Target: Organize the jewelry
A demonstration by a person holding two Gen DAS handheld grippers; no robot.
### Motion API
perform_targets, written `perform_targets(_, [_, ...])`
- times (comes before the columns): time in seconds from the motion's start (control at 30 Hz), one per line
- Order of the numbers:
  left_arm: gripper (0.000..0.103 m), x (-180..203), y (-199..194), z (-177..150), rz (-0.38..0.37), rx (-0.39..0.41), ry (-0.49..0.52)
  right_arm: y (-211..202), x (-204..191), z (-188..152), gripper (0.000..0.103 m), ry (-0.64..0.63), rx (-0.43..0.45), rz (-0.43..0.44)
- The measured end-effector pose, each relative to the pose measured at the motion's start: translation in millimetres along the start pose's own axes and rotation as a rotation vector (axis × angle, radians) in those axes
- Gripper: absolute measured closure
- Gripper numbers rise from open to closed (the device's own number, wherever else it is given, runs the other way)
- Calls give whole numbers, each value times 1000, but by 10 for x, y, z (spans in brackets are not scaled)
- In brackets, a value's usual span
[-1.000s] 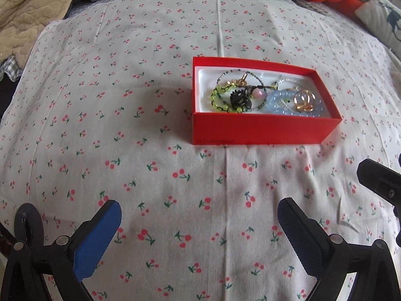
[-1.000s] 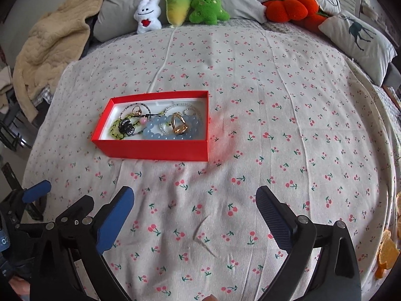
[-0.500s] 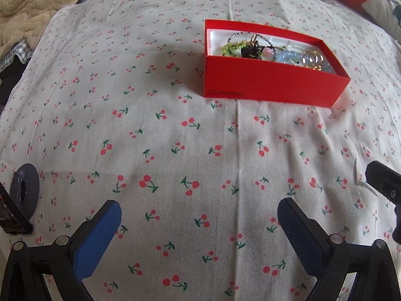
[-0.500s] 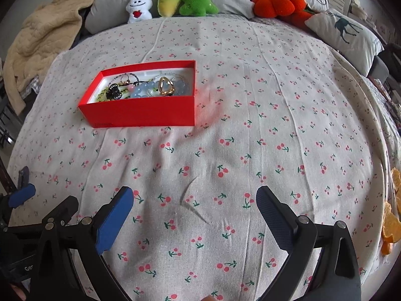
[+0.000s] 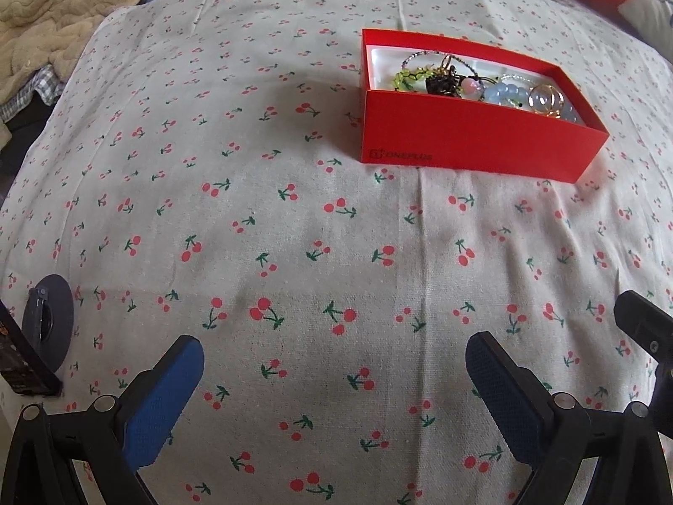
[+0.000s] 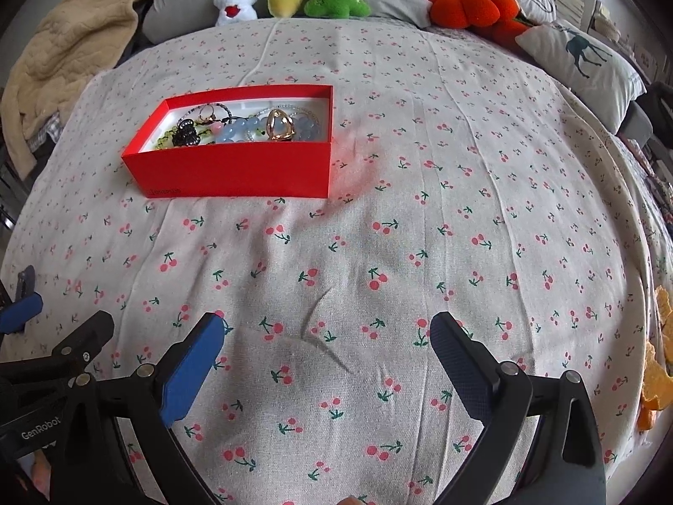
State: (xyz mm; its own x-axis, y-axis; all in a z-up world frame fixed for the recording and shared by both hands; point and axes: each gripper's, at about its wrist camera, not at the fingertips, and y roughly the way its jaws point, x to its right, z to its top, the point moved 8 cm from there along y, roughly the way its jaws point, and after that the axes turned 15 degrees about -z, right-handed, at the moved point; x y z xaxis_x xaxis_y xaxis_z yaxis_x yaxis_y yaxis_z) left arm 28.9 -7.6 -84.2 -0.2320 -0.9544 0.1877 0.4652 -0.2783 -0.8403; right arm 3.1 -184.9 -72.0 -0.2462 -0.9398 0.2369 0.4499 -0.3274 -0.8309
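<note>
Nearer now: red box (image 6: 235, 168) of tangled jewelry (image 6: 252, 126)

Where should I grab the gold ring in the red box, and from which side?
Take the gold ring by its raised band, coming straight down from above with the right tongs, which are open. It sits on top of the blue beads near the box's right end, and the red box walls probably block any sideways approach.
</note>
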Motion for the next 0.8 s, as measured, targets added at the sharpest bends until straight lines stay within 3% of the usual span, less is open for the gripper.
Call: perform_targets(0.8, [1,-4,14,-10,23,-1,7,16,-19,-20,3,-10,-7,-7])
